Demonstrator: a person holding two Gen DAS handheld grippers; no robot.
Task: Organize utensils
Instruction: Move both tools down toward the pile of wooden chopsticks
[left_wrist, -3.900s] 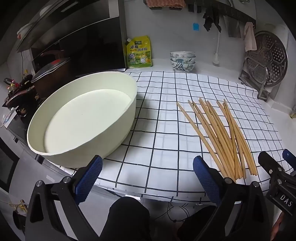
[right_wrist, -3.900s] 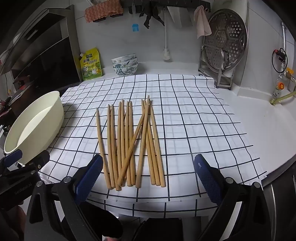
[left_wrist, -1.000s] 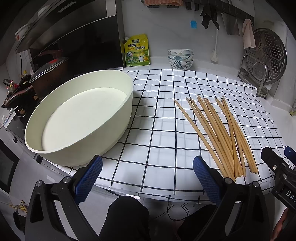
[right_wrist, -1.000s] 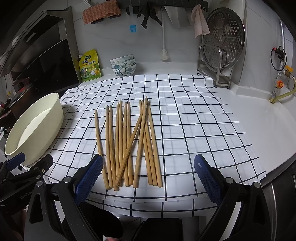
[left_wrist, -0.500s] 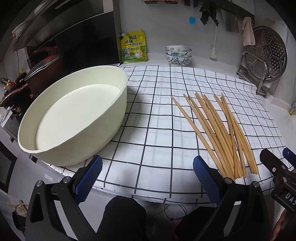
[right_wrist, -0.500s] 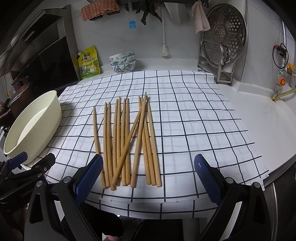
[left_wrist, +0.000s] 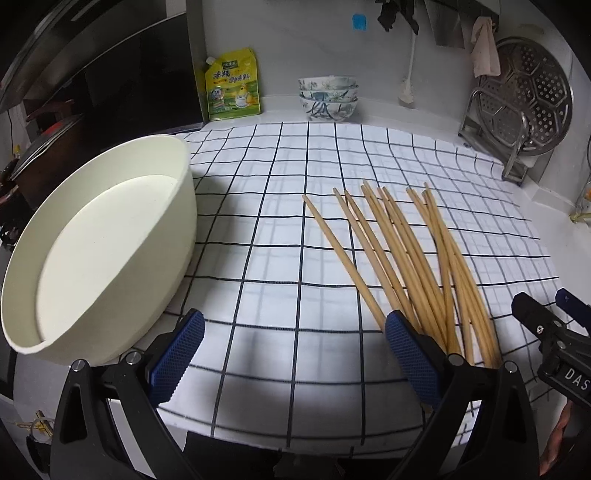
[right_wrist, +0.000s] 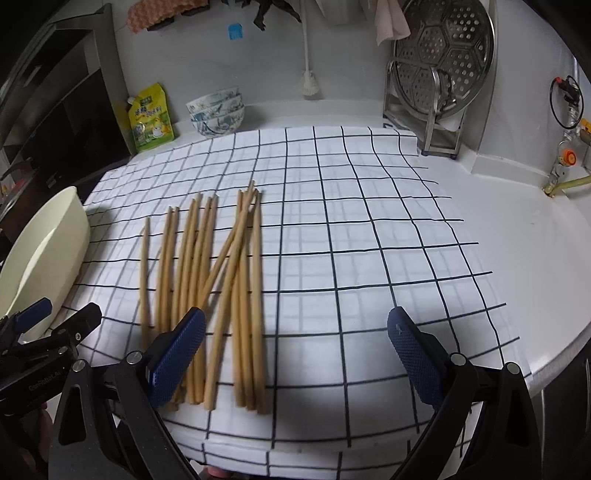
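Wooden chopsticks (right_wrist: 207, 280) lie loosely fanned on the checked counter (right_wrist: 369, 258), at three o'clock from the bowl (left_wrist: 96, 251). Both tools, left tool (left_wrist: 291, 354) and right tool (right_wrist: 295, 354), gape, holding nothing; pinch a single stick's near end.

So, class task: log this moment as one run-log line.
left tool: open, empty | right tool: open, empty | chopsticks: loose on checked cloth | basin: empty

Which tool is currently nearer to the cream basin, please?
Left. The left tool hangs open at the counter's near edge, its left finger beside the cream basin. The right tool, also open, sits farther right, with the chopsticks lying between it and the basin.
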